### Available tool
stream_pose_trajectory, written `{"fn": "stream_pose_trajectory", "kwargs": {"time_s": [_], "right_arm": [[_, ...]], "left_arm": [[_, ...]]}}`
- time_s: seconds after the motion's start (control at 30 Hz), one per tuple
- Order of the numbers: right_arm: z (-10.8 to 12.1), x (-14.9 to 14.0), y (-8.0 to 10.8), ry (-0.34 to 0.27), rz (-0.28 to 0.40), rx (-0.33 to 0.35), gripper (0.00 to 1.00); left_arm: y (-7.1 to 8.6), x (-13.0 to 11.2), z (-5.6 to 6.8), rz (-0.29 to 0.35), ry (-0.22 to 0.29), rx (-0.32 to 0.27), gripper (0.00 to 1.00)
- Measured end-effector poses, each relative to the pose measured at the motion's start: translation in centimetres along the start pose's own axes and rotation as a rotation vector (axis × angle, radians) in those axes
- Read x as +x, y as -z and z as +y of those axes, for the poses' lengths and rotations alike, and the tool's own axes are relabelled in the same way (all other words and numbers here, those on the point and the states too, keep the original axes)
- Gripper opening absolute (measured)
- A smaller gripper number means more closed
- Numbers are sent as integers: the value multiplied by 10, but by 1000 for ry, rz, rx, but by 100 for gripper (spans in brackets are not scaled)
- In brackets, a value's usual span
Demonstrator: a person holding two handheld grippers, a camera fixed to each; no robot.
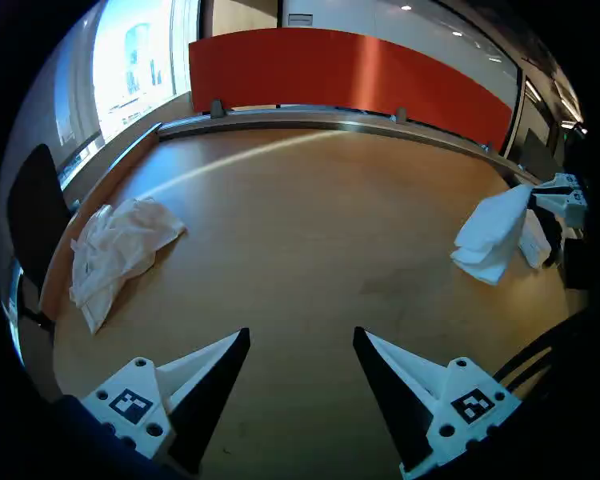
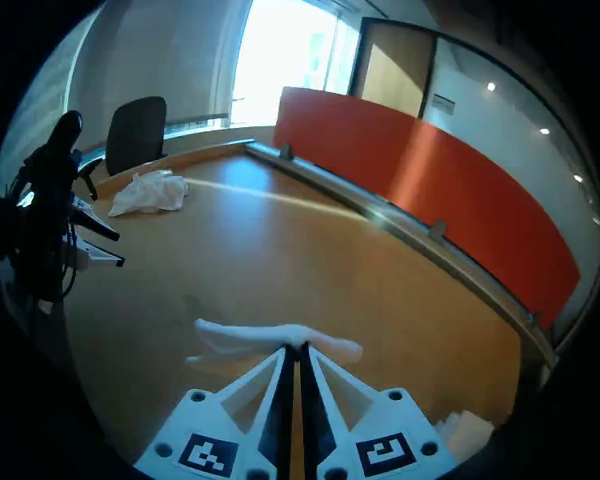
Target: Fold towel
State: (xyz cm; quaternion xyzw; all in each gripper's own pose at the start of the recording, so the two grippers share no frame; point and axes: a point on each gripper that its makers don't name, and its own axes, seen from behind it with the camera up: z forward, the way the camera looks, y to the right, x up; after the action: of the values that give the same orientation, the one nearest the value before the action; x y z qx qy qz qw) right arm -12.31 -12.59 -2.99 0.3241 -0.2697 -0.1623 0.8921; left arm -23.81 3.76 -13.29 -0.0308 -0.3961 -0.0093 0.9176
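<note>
One towel (image 2: 244,332) pinched in clenched right hand-held gripper (image 2: 296,349); left hand-held gripper (image 1: 300,332) released above table (image 1: 300,208); crumpled towel (image 1: 116,248) well apart.

A wooden table (image 1: 316,240) bears a crumpled white towel (image 1: 116,256).

The left gripper (image 1: 300,332) and the right gripper (image 2: 296,349) are both showing white wedge fingers with black inner faces, narrowing toward the orange divider (image 1: 340,76). Farther from it, each finger is carrying a square black-and-white marker and round screw holes.
</note>
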Motion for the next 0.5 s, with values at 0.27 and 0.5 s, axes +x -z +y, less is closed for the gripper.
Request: {"fn": "stream_pose_trajectory", "kwargs": {"time_s": [0.27,0.5], "right_arm": [[32,1,19,-3,3,-52,4],[70,-2,36,-10,-2,-101,4]], "left_arm": [[1,4,3,8,5,-7,96],[1,5,5,8,-7,-8,96]]}}
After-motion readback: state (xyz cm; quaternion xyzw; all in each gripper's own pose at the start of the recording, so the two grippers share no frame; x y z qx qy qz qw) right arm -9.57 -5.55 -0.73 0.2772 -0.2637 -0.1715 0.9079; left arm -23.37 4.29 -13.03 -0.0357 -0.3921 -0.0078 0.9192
